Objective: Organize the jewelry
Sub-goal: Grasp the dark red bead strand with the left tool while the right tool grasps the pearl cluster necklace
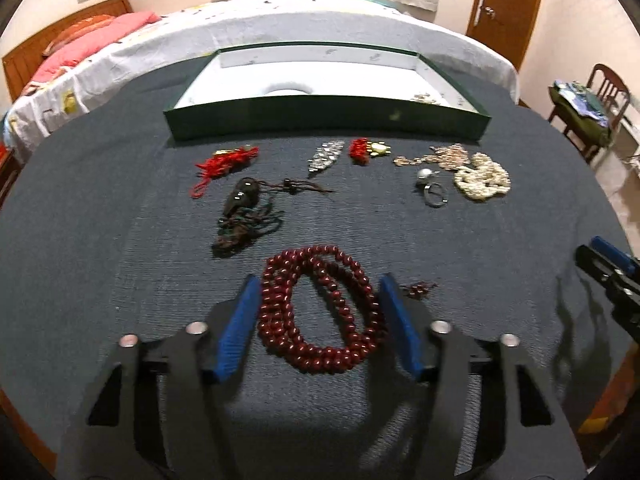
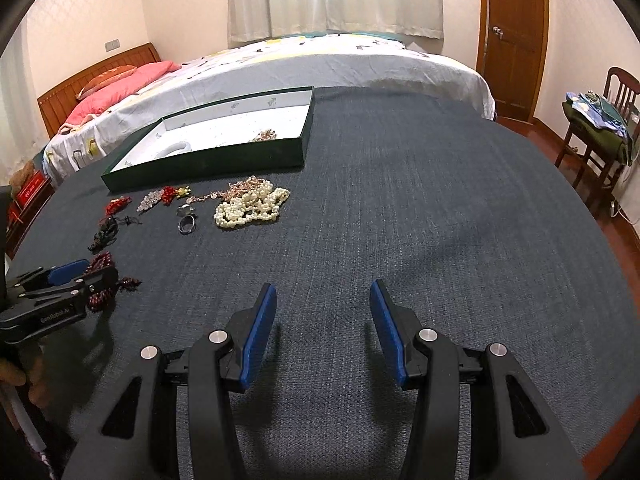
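Note:
A coiled dark red bead necklace [image 1: 280,320] lies on the blue-grey cloth table [image 1: 100,240]. My left gripper [image 1: 319,280] stands over it with a blue pad pressed against each side of the coil. From the right wrist view, the left gripper [image 2: 102,270] sits at the far left with the beads [image 2: 100,298] between its fingers. My right gripper [image 2: 323,288] is open over bare cloth, holding nothing. A green box [image 1: 328,118] with a white inside stands at the back.
A row of jewelry lies before the box: red coral piece [image 1: 224,164], dark pendant on cord [image 1: 240,204], crystal brooch [image 1: 326,154], ring [image 1: 434,196], pearl necklace [image 1: 482,178]. A bed [image 2: 320,68] lies behind the table and a chair [image 2: 600,136] stands right.

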Demonstrator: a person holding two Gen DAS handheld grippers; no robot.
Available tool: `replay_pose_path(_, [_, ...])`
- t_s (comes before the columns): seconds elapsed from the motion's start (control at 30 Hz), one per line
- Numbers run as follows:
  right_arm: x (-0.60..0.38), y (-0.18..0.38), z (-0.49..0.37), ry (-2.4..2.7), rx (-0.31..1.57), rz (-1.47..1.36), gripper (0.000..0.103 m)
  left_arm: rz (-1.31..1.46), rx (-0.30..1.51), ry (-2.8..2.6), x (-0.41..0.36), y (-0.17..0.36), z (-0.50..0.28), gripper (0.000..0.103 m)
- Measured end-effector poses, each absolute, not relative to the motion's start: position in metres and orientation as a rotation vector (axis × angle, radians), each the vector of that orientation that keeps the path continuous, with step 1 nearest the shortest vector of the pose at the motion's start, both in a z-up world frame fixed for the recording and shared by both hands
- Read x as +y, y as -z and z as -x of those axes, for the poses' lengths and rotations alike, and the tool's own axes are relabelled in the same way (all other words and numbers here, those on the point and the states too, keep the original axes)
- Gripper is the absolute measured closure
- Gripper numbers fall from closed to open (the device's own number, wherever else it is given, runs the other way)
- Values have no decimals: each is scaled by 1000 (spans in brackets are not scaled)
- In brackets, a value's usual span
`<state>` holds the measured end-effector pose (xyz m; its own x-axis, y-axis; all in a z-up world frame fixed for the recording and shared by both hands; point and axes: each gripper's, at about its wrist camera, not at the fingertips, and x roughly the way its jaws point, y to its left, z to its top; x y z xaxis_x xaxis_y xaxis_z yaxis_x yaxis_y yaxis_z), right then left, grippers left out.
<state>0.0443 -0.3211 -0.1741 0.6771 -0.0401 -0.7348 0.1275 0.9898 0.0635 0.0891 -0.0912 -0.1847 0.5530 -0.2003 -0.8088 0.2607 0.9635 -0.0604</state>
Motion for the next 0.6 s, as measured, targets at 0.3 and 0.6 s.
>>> replay_pose_path(0.3, [-319, 173, -45, 94, 823, -104, 55, -109, 934, 313, -95, 180, -83, 87])
replay_pose_path(0.6, [-315, 173, -48, 87, 827, -95, 55, -128, 917, 291, -84, 176, -84, 92])
